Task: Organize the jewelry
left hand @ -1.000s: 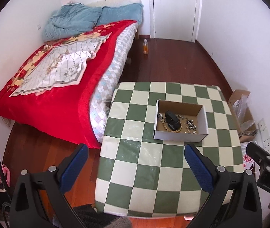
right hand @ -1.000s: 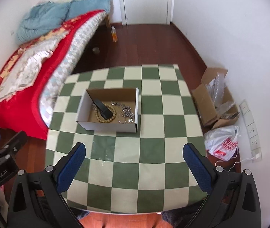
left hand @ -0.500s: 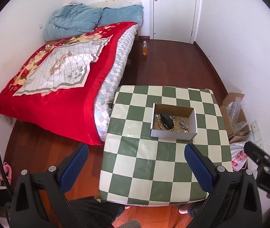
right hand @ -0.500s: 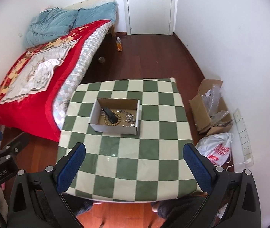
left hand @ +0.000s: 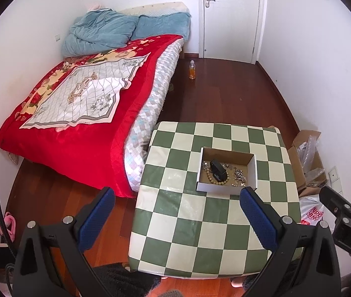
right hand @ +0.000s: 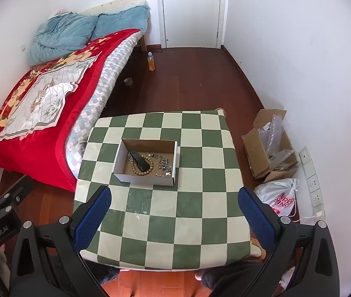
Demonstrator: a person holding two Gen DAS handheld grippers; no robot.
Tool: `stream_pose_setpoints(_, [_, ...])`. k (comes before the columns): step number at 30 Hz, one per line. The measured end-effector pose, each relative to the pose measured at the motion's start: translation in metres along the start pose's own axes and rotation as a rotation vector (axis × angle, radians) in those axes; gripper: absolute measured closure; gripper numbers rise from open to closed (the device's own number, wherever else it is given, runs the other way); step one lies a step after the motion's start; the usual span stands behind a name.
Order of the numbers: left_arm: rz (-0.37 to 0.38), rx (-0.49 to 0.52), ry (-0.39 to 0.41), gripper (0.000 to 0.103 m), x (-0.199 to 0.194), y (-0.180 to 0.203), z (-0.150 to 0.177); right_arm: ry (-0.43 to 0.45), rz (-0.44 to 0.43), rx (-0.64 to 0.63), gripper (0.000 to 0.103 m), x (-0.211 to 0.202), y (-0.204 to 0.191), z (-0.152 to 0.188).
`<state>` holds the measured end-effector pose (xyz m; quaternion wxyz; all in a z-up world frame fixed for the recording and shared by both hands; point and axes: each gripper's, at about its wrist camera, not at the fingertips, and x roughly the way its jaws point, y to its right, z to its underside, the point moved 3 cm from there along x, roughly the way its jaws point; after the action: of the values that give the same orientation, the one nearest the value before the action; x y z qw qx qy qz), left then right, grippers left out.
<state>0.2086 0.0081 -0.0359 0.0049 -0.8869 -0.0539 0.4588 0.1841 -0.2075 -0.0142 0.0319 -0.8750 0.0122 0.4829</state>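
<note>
Blurring together in the box (right hand: pixel 148 177): small silvery jewelry (right hand: pixel 164 165).

Bed (left hand: pixel 81 113) with red blanket left; orange bottle (left hand: pixel 192 69) on wood floor near white door (right hand: pixel 191 10); open carton (right hand: pixel 269 146), plastic bag (right hand: pixel 280 198) right.

White letters "DAS" show on the black body of the right claw (left hand: pixel 346 199), seen at the right edge of the left wrist view, just right of the left claw (left hand: pixel 175 219). In the right wrist view, the partly cut word "nRobot.AI" stands on the black body at the far left, beside the right claw (right hand: pixel 174 212). On the floor to that claw's right, a white plastic bag (right hand: pixel 280 198) carries red lettering, readable only in part as "SUPER".
</note>
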Motion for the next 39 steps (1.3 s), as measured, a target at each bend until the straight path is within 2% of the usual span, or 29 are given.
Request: stream_pose_setpoints(39, [0.011,0.029,0.021,0.0,-0.005,0.0009,-0.0063,-0.015,-0.001,-0.022,0.0,0.001,-0.003,-0.0012])
